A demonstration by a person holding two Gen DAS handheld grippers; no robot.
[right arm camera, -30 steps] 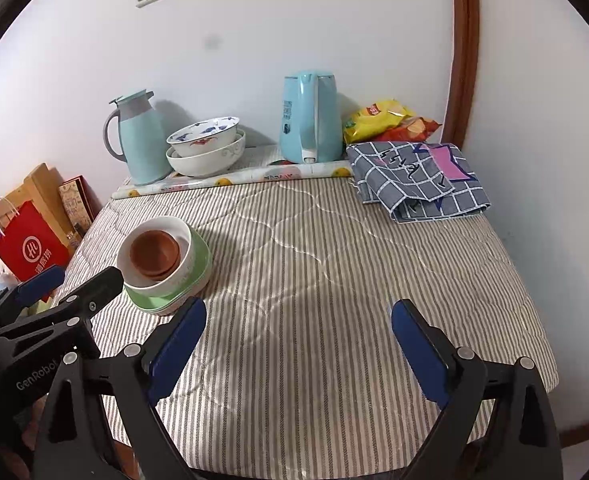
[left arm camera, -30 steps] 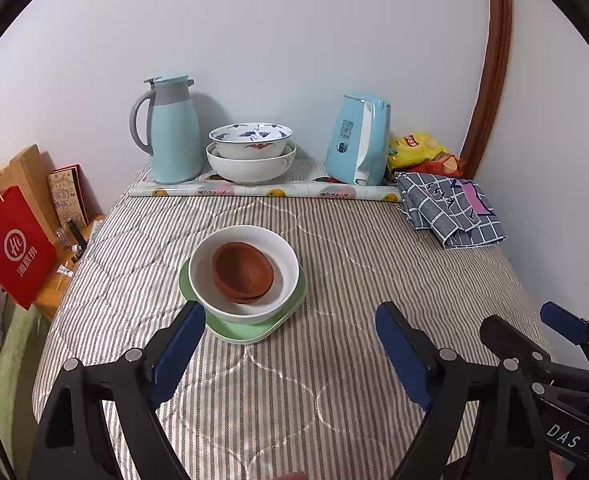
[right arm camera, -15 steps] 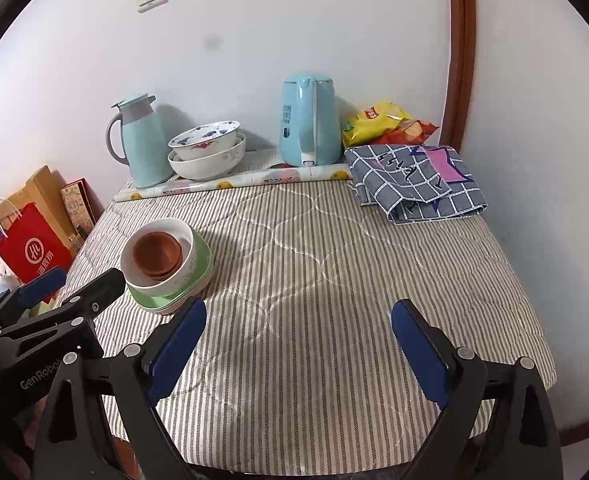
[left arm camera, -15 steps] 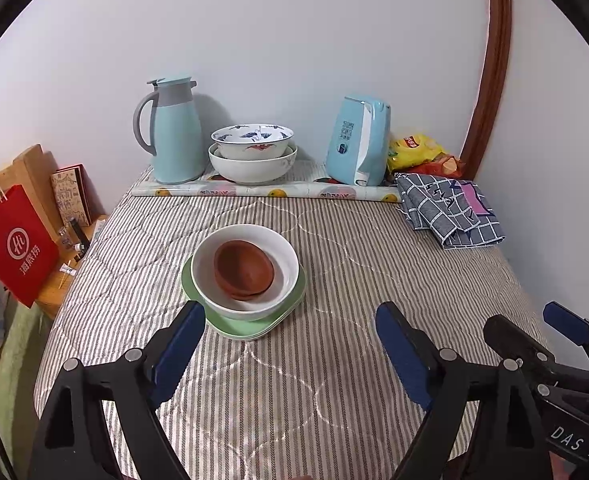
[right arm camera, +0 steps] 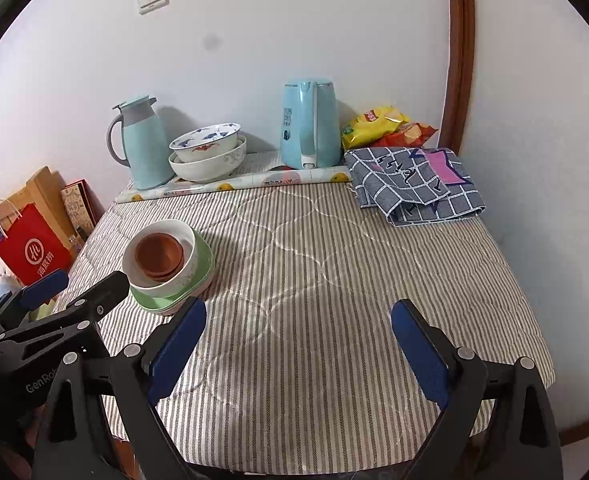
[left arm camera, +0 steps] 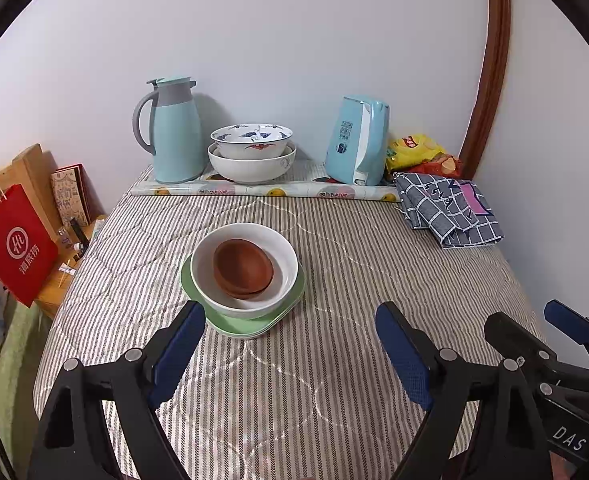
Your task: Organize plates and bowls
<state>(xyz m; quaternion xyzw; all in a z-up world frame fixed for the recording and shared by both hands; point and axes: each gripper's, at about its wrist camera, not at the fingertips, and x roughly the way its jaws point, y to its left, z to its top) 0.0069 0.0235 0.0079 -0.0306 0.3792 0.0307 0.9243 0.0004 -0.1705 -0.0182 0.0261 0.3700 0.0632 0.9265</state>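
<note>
Both tongs hover above the near part of a striped quilted table cover, each with its 2 blue-padded jaws spread wide and nothing between them: left gripper, right gripper. In the right wrist view the left gripper also appears at the near left edge, beside the stack.

Stack, left of centre: 1 brown bowl nested inside 1 white bowl, which rests on green plates; how many plates lie there cannot be told. The left gripper's left jaw tip sits just near of the plates' rim, apart from it.

Far edge, against the wall, left to right: 1 pale-blue thermos jug; 1 blue-patterned bowl nested in 1 larger white bowl; 1 pale-blue electric kettle; snack bags. All but the bags stand on a rolled patterned sheet.

Far right: 1 folded checked cloth, lying flat.

Left of the table: 1 red paper bag.
</note>
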